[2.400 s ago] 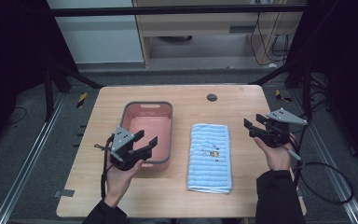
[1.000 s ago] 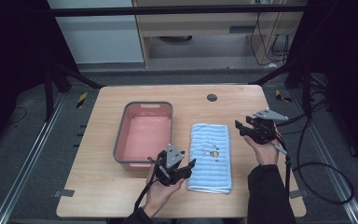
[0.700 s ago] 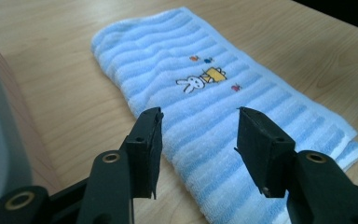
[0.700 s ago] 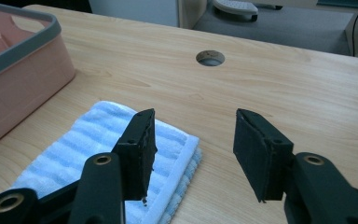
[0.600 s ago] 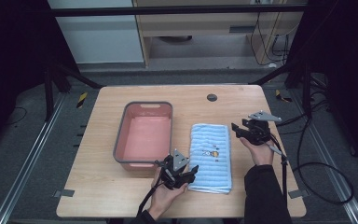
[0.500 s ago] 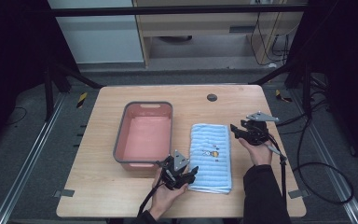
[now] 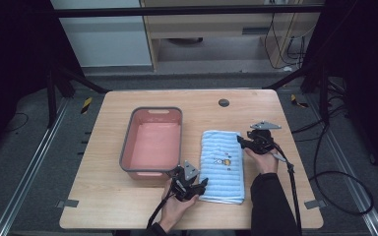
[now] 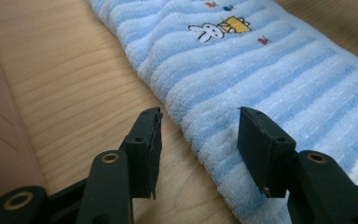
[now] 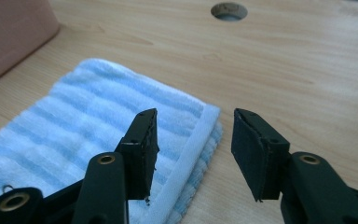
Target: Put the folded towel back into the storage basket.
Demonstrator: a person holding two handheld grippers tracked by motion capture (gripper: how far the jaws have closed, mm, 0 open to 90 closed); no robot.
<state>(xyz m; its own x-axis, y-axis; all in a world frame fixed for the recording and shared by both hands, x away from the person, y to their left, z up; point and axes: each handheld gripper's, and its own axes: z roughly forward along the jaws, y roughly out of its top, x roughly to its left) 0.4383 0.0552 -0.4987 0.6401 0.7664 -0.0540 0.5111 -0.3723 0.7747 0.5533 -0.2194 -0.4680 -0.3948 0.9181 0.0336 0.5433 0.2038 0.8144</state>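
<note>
Both grippers gape at the towel [image 7: 222, 164]: left gripper [image 7: 193, 184] straddling its near-left edge, right gripper [image 7: 244, 141] its far-right corner.

Folded light-blue striped towel [image 7: 221, 164] with small bunny print [image 8: 213, 31], lying flat on wooden table [image 7: 128, 206] just right of empty pink basin [image 7: 152, 142].
</note>
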